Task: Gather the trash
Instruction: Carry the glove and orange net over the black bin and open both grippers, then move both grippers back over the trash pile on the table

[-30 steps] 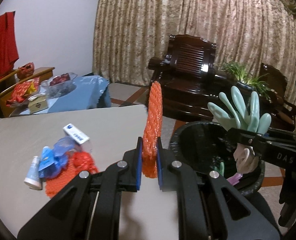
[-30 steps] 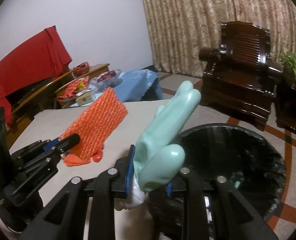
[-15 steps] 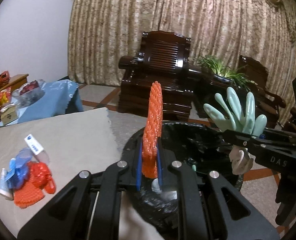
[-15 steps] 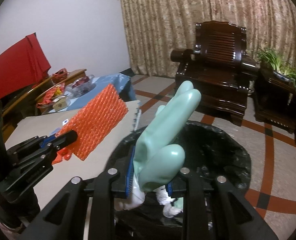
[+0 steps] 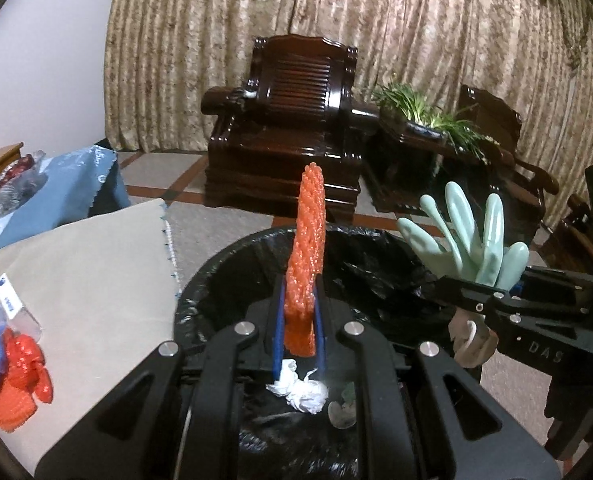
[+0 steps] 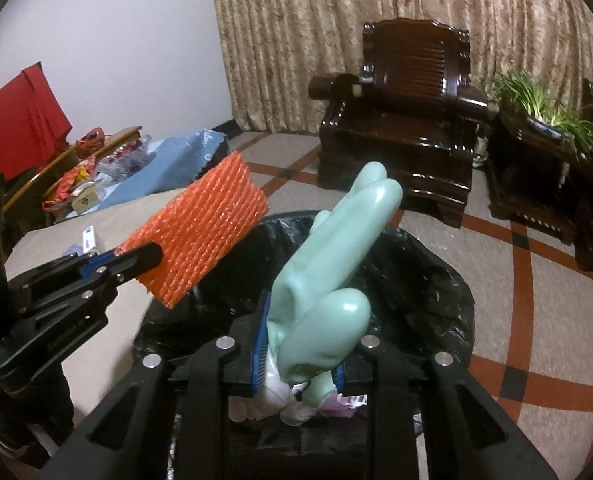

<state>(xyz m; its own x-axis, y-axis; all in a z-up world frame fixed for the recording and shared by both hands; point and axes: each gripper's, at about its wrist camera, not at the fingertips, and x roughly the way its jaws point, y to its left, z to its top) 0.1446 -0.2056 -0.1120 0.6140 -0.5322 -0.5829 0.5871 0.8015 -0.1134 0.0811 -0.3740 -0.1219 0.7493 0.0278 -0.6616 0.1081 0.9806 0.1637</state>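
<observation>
- Below both grippers stands the trash bin (image 5: 380,256), round and lined with a black bag; its open mouth is wide and fills the lower middle of both wrist views, so I judge that both held things can simply fall down into it.
- At the left of the bin is the table (image 5: 96,264) with a beige cloth; its edge lies just beside the bin rim, and more trash (image 5: 14,364) (red net, blue wrappers, a small white packet) is left on it, well apart from the bin.
- Behind the bin the floor is free up to the dark wooden armchair (image 6: 408,120), so nothing narrows the room above the opening.
- The left gripper (image 5: 299,320) is closed on the orange foam net (image 5: 308,248); the net stands up with its long axis along the fingers, and it is over the near-left part of the bin mouth.
- The right gripper (image 6: 300,356) is clamped on the pale green rubber glove (image 6: 336,264); the glove fingers point up and away, and pale stuff that I cannot identify hangs under the jaws, directly over the bag.
- Both grippers are side by side over the bin, apart from each other; the right one seems more central, the left one nearer to the table side of the rim.
- Inside the bag some crumpled white paper (image 5: 300,390) already lies on the bottom.
- The risk, as I judge it, is that the light net drifts to the rim on the table side.
</observation>
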